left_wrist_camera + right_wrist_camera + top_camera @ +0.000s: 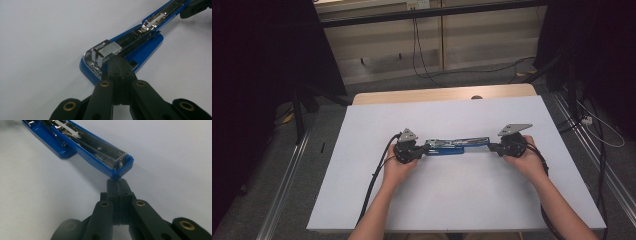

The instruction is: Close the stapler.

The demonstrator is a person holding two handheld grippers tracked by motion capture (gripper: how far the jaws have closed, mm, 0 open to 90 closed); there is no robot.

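Both tongs pressed together at opened stapler (457,145) ends; left gripper view shows staple strip (109,48).

A white table (452,200) with a wooden far edge carries an opened blue stapler (457,145) lying flat.

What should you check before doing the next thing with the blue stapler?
1. Stapler lies opened out flat on the table: ok.
2. Staples sit in the metal track at the base end: ok.
3. Left gripper is shut, its tips at the track beside the staples: ok.
4. Right gripper is shut, its tips at the stapler's blue end: ok.
5. Either gripper actually pressing on the stapler: cannot tell.
6. Cables lie away from the stapler: ok.
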